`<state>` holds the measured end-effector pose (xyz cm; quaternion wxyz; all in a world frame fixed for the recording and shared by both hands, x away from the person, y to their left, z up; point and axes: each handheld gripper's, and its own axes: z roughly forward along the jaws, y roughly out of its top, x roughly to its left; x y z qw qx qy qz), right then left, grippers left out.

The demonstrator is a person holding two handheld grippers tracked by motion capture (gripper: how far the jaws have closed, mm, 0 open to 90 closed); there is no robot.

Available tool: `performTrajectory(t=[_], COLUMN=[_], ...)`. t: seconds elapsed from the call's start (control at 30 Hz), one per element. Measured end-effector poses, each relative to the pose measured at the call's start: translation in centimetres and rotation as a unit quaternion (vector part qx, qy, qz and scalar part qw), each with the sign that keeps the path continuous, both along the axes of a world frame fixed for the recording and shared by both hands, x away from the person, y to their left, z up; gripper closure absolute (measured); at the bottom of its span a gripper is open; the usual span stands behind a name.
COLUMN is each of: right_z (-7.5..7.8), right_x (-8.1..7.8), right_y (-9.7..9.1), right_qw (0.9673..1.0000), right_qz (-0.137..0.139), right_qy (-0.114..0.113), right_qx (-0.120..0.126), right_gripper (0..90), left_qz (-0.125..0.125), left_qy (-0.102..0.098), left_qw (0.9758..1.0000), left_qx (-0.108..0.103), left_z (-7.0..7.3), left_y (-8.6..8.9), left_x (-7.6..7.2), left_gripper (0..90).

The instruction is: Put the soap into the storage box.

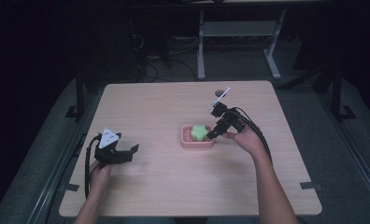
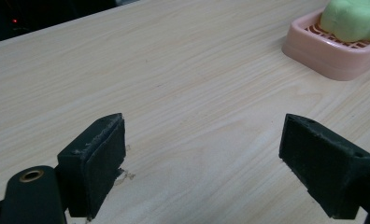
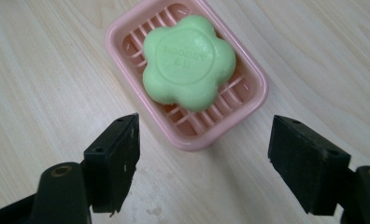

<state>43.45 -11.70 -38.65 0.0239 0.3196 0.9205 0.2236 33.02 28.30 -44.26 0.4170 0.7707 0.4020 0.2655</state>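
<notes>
High view: the right tongs [image 1: 214, 132] hover at the near edge of the pink soap dish [image 1: 197, 141] holding a green flower-shaped soap [image 1: 200, 131]; the left tongs [image 1: 129, 154] rest well apart.

Left gripper view: jaws wide and empty, dish cut off ahead-right.

Right gripper view: jaws wide, soap [image 3: 188, 62] just ahead. Advance centred and straddle its lobes before closing. Its embossed lettering is unreadable.

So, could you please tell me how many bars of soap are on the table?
1. The green flower-shaped soap lies in the pink soap dish right of the table's middle, just ahead of the right gripper, whose jaws stand open. None looks hidden.
</notes>
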Motion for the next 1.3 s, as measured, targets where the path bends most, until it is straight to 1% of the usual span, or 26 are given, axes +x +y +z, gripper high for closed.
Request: performTrajectory(t=[0.27,0.57,0.67,0.77,0.8,0.87,0.93,1.1,1.2,1.3], right_z=[0.2,0.0,0.1,0.2,0.2,0.3,0.2,0.0,-0.3,-0.4], right_x=[-0.5,-1.3,-1.5,-1.7,-1.9,-2.0,-2.3,-2.8,-3.1,-3.4], right_y=[-0.9,-2.2,-2.5,-2.8,-2.9,-3.0,-3.3,-3.6,-3.9,-4.3], right_qw=[1.0,0.9999,0.9999,0.9999,0.9999,0.9999,0.9999,0.9999,0.9999,0.9998], right_qz=[-0.004,-0.012,-0.013,-0.014,-0.014,-0.014,-0.014,-0.013,-0.014,-0.016], right_qy=[-0.003,0.001,0.0,0.001,-0.001,-0.001,-0.001,-0.004,0.0,0.0], right_qx=[0.003,0.001,0.004,0.0,0.005,0.006,0.008,0.01,0.007,0.012], right_gripper=[24.7,24.8,24.7,24.8,24.8,25.0,24.9,25.0,25.0,25.1], left_qz=[0.0,0.003,0.003,0.003,0.003,0.002,0.003,0.002,0.002,0.002], left_qy=[0.0,-0.001,-0.001,-0.002,0.0,0.001,-0.002,0.0,0.0,0.001], left_qw=[1.0,1.0,1.0,1.0,1.0,1.0,1.0,1.0,1.0,1.0], left_qx=[0.0,-0.001,-0.001,0.001,-0.001,0.0,0.001,0.001,0.003,0.004], left_z=[0.0,0.0,0.0,0.0,0.0,0.0,0.0,0.0,0.0,0.0], left_y=[0.0,0.0,0.0,0.1,0.0,0.1,0.0,0.0,0.0,0.0], left_x=[0.0,0.0,0.0,0.0,0.0,0.0,0.0,0.0,0.0,0.0], left_gripper=[14.4,14.4,14.3,14.4,14.4,14.4,14.4,14.3,14.3,14.4])
